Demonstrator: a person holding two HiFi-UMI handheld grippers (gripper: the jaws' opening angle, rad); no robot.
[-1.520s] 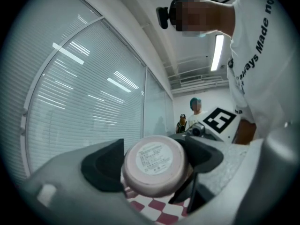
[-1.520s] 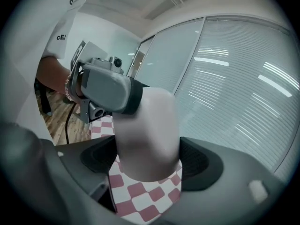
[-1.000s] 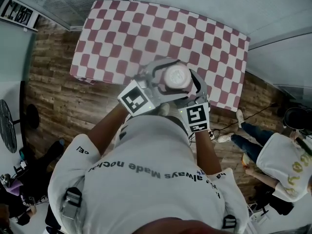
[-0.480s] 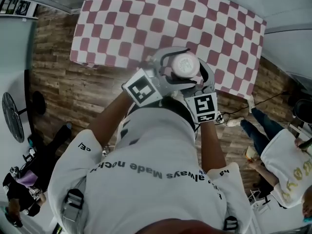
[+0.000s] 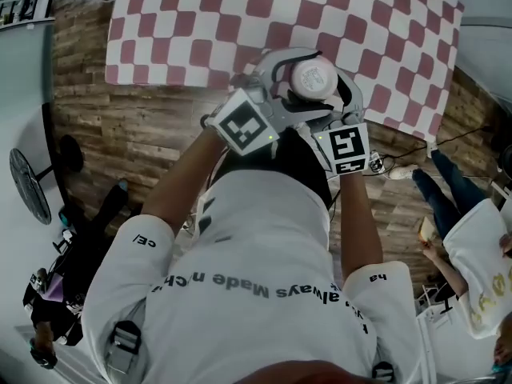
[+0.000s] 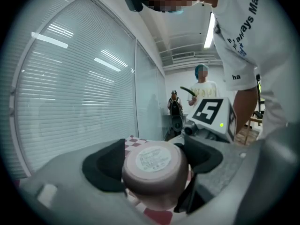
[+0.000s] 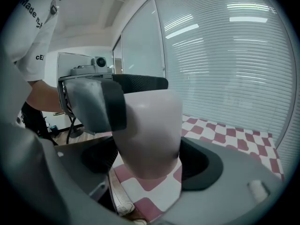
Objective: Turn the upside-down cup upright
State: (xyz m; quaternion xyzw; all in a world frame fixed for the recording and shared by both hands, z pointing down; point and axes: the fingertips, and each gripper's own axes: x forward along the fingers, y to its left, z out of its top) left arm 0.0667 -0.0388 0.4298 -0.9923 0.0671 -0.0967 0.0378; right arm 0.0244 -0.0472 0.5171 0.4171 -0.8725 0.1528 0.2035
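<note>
Both of the person's forearms reach forward, close together, from a white T-shirt (image 5: 256, 294). The left forearm (image 5: 184, 190) slants in towards the middle and the right forearm (image 5: 356, 222) runs nearly straight ahead. The two claws meet over the near edge of the red-and-white checked worktop (image 5: 200, 22).

The cup (image 5: 314, 77) is between them, base uppermost with a round label (image 6: 152, 159) showing, so it is upside down. The left claw (image 6: 152, 162) is spread wide, and its black pads (image 6: 103, 165) sit against opposite sides of the cup just under the base. The right claw (image 7: 150, 163) comes in from the other side, tilted more steeply down. It is spread just as wide and, as far as we can see, it clasps the cup lower on its wall.

In the right gripper view, one finger of the left claw lies against the cup's upper left side. Checked cloth shows beneath the cup, but we cannot tell whether the rim touches it.
</note>
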